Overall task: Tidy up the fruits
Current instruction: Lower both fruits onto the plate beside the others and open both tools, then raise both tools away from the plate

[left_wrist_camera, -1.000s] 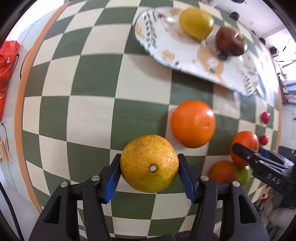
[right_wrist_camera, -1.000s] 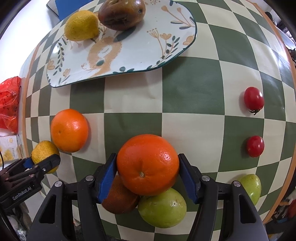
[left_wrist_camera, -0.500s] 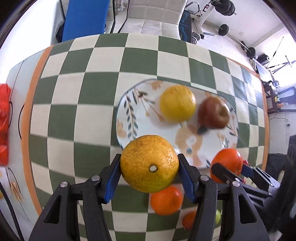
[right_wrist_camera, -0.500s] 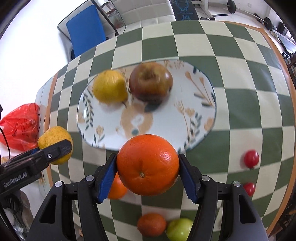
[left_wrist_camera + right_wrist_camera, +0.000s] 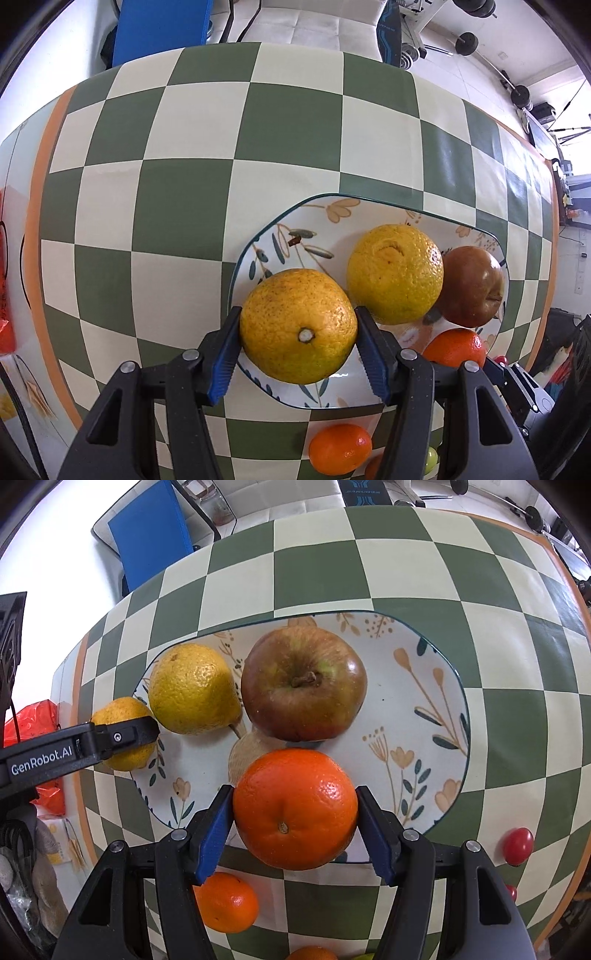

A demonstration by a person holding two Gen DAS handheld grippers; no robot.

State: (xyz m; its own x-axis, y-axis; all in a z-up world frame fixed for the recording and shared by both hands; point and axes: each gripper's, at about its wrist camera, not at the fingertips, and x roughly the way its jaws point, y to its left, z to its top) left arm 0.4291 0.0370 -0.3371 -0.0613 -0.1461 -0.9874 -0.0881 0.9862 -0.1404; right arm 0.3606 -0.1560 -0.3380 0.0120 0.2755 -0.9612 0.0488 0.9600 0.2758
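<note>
My left gripper (image 5: 297, 352) is shut on a yellow-orange citrus (image 5: 297, 325), held over the left end of the flowered oval plate (image 5: 295, 221). My right gripper (image 5: 294, 834) is shut on a bright orange (image 5: 294, 808), held over the plate's (image 5: 424, 716) near edge. On the plate lie a yellow citrus (image 5: 192, 688) and a brown-red apple (image 5: 303, 683); both show in the left view too, citrus (image 5: 395, 273) and apple (image 5: 471, 286). The left gripper and its fruit (image 5: 122, 716) show at the left of the right view.
A small orange (image 5: 225, 901) lies on the checked cloth just before the plate, also in the left view (image 5: 340, 448). Two cherry tomatoes (image 5: 517, 843) lie at the right. A red bag (image 5: 33, 720) sits off the table's left edge. A blue chair (image 5: 151, 535) stands behind.
Both grippers have moved forward from the fruit pile to the plate, each carrying its fruit. The plate's fruits now sit close ahead of the fingers.
</note>
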